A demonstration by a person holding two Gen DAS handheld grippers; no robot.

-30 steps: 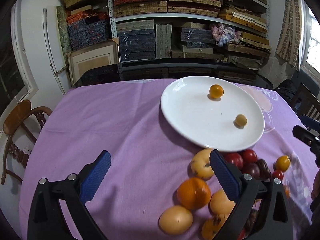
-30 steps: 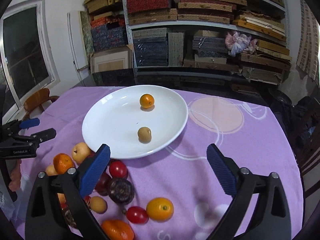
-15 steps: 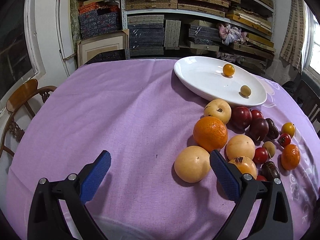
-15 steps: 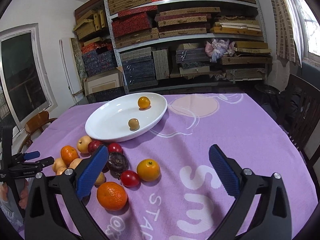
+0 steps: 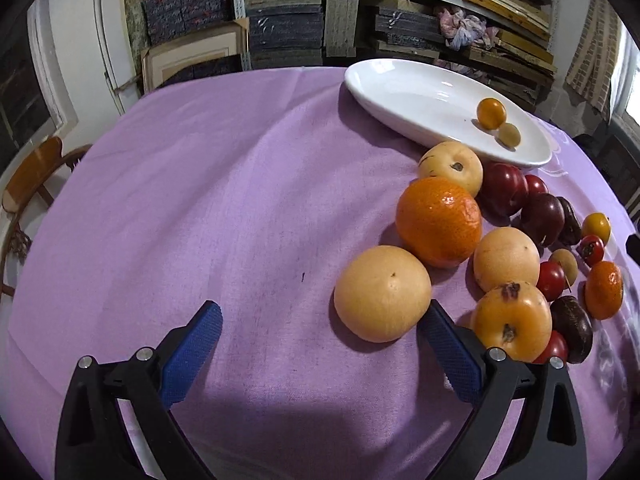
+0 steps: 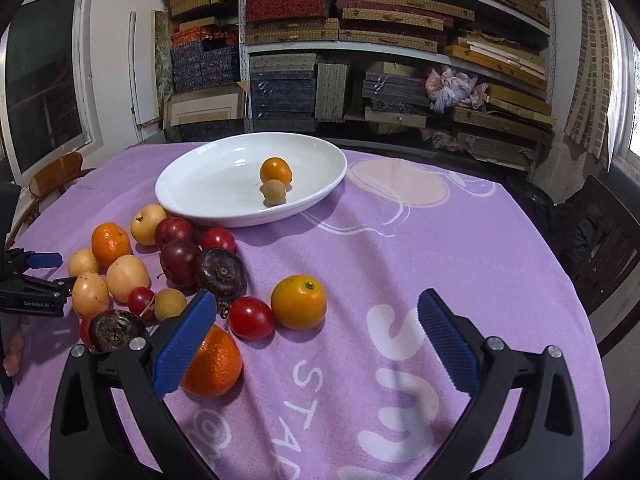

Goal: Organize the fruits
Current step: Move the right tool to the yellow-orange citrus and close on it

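Starting at the left of the desk [image 5: 200, 184], which carries a purple cloth, the left claw [image 5: 320, 344] is spread wide and holds nothing; its right blue pad [image 5: 448, 354] sits just beside a pale round fruit [image 5: 382, 292] and is not clamped on it. To the right of that fruit lie a large orange [image 5: 438, 222], two more pale yellow fruits [image 5: 506, 258] and a cluster of dark red plums [image 5: 502, 188], small red tomatoes [image 5: 550, 274] and dark shrivelled fruits [image 5: 572, 328], packed close together on the cloth. Beyond the cluster stands the white plate [image 6: 208, 184], holding a small orange fruit [image 6: 275, 171] and a small tan fruit [image 6: 273, 192] that touch each other. Further right, the right claw [image 6: 316, 344] is also spread and empty; its left pad [image 6: 182, 346] overlaps a mandarin [image 6: 214, 364] in view, with a yellow-orange citrus [image 6: 298, 301] and a red tomato [image 6: 251, 317] ahead between the fingers.
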